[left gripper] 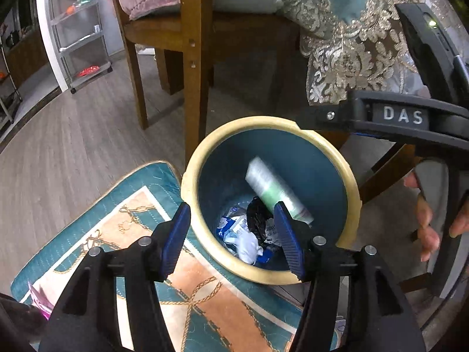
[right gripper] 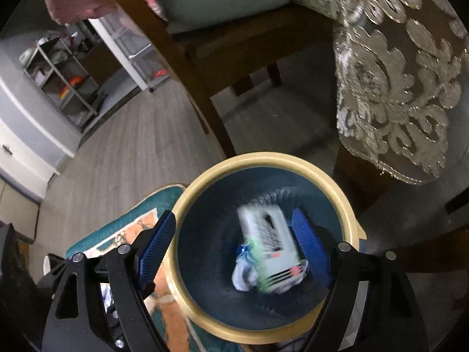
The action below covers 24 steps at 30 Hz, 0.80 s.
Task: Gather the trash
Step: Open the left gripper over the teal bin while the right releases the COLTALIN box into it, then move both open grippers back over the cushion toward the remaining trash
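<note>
A round bin with a cream rim (left gripper: 190,182) and a dark teal inside stands on the floor. At its bottom lie a black bag (left gripper: 258,217) and blue-and-white wrappers (left gripper: 243,234). A blurred white-and-green pack (left gripper: 272,187) is inside the bin, clear of both pads. My left gripper (left gripper: 232,206) hangs open over the bin's near side with nothing between its fingers. In the right wrist view the bin's rim (right gripper: 263,158) fills the lower middle, and a blurred white carton (right gripper: 269,243) lies inside it. My right gripper (right gripper: 233,213) is open above it, pads not touching it.
A teal and orange rug (left gripper: 132,234) lies to the left of the bin. Wooden chair legs (left gripper: 193,88) stand just behind it. A lace tablecloth (left gripper: 351,67) hangs at the right. The right tool's black body (left gripper: 404,114) and a hand (left gripper: 428,226) are at the right edge. A shelf cart (left gripper: 79,35) stands far left.
</note>
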Motion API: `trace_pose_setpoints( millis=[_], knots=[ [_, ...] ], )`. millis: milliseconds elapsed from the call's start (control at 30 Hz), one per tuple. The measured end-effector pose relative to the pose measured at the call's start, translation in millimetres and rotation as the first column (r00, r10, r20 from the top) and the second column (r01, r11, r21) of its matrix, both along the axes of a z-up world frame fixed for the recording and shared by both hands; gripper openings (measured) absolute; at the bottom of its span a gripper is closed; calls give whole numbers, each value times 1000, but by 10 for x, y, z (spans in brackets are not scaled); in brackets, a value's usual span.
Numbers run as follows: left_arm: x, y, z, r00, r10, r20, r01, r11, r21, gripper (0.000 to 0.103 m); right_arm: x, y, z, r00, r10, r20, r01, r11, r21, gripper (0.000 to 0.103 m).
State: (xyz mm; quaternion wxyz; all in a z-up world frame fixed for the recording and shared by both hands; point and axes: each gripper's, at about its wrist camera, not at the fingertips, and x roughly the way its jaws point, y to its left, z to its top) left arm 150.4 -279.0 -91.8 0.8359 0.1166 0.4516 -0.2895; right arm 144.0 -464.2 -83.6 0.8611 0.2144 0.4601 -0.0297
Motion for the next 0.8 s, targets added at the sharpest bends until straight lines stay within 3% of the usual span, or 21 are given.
trace_pose_setpoints(
  millis=[233, 467, 633, 800],
  knots=[
    [-175, 269, 291, 998, 29, 59, -29, 1000, 4, 62, -43, 192, 268, 999, 32, 36, -30, 998, -47, 84],
    [-468, 1056, 790, 984, 136, 112, -135, 991, -22, 69, -177, 595, 649, 988, 114, 100, -103, 989, -106, 88],
    [-738, 1743, 1083, 956, 234, 178, -234, 972, -23, 75, -298, 960, 836, 975, 178, 134, -161, 979, -127, 91],
    [-954, 2329, 1166, 922, 333, 199, -333, 942, -33, 79, -375, 1411, 941, 958, 245, 147, -228, 966, -125, 92]
  ],
)
